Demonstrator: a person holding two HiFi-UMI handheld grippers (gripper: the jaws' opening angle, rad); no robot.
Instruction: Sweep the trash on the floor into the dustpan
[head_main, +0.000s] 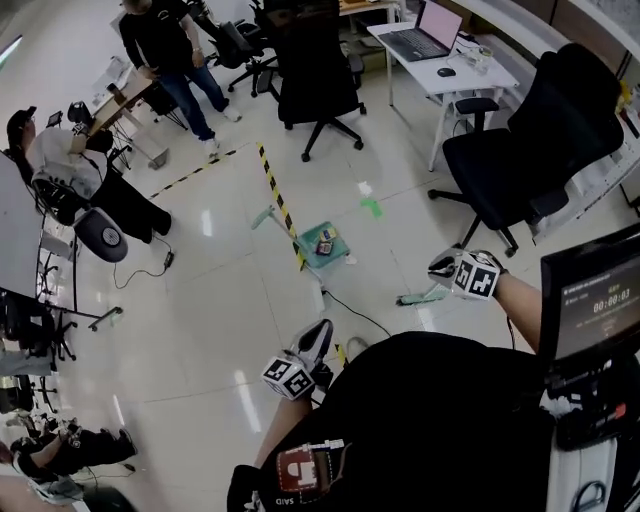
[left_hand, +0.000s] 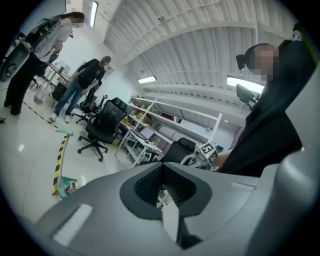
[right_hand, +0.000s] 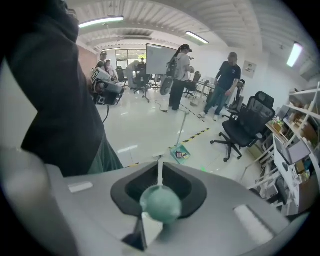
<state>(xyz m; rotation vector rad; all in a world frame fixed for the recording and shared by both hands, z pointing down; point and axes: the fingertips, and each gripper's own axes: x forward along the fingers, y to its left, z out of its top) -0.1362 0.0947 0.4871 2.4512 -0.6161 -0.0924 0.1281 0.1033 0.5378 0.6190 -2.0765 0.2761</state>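
Right tongs (right_hand: 159, 181) pinch broom handle (right_hand: 160, 204), left tongs (left_hand: 164, 189) pressed together, dustpan (head_main: 322, 243) beyond.

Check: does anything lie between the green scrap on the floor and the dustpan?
Nothing visible does. Bare tile separates the green scrap from the dustpan; the striped floor tape runs along the dustpan's other side.

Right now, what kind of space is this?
Probably an open-plan office or lab workspace: black swivel office chairs, a white desk carrying an open laptop, and a glossy white tiled floor marked with yellow-and-black hazard tape. Several people are nearby.
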